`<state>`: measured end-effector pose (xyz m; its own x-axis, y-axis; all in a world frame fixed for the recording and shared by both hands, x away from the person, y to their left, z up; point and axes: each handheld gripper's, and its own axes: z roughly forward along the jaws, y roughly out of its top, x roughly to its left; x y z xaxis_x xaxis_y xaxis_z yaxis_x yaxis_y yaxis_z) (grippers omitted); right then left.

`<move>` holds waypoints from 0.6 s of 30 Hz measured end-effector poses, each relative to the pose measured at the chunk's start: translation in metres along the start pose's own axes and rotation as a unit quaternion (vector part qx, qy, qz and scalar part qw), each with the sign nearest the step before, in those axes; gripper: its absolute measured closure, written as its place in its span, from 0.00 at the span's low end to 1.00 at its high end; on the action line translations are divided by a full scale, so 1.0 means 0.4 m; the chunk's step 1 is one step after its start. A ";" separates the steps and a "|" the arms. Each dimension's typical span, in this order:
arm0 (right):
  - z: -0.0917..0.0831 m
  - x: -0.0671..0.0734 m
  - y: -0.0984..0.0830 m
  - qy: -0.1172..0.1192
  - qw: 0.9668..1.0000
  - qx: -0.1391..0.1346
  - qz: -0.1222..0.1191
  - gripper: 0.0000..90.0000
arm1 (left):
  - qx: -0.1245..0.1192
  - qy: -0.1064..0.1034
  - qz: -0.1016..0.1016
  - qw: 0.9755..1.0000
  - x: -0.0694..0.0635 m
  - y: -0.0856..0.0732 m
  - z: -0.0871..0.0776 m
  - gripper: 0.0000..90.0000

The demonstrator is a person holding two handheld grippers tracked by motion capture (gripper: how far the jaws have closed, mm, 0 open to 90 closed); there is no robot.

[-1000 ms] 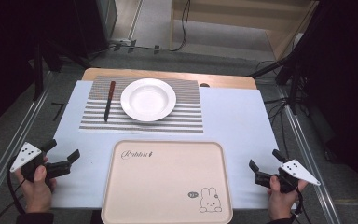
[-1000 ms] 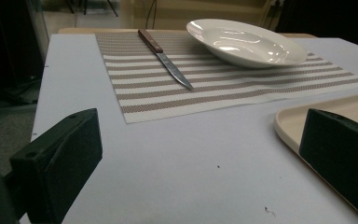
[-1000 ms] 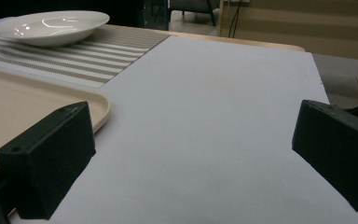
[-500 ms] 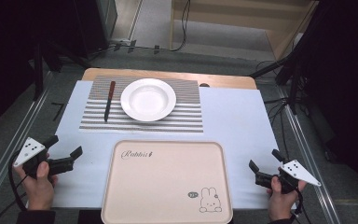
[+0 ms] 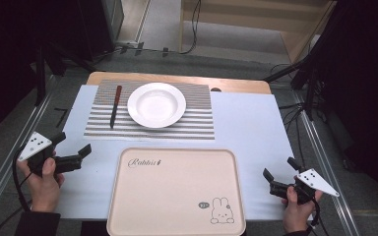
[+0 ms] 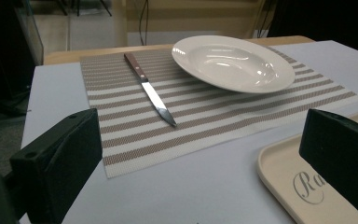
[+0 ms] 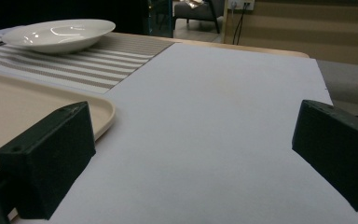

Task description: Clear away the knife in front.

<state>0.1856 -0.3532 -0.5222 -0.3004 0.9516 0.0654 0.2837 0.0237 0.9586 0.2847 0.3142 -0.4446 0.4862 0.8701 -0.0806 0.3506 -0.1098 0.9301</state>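
A white plate [image 5: 156, 104] rests on a striped placemat [image 5: 197, 125] at the far middle of the table. Left of the plate on the mat lies a knife [image 5: 115, 105] with a dark red handle, its blade toward me. A beige tray [image 5: 174, 191] with a rabbit drawing sits empty at the near edge. My left gripper [image 5: 72, 143] hovers open left of the tray, aimed at the mat; its view shows the knife [image 6: 150, 89] and plate [image 6: 233, 63] ahead. My right gripper [image 5: 280, 168] is open, right of the tray, with nothing between its jaws.
A pale blue sheet [image 5: 248, 123] covers the table, and a wooden edge [image 5: 177, 78] shows at the far side. Metal rails [image 5: 320, 147] run along both sides. Cables lie on the floor beyond the table.
My left gripper has moved a little forward and to the right, toward the mat. The right gripper has stayed in place.
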 end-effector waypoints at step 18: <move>0.000 0.001 0.000 -0.001 1.000 0.003 -0.002 0.00 | 0.023 -0.012 0.005 1.000 0.016 0.086 0.109 0.00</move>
<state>0.1857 -0.3526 -0.5221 -0.2996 0.9521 0.0619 0.2876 0.0283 0.9573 0.3349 0.2952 -0.4290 0.5092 0.8569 -0.0799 0.3813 -0.1414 0.9136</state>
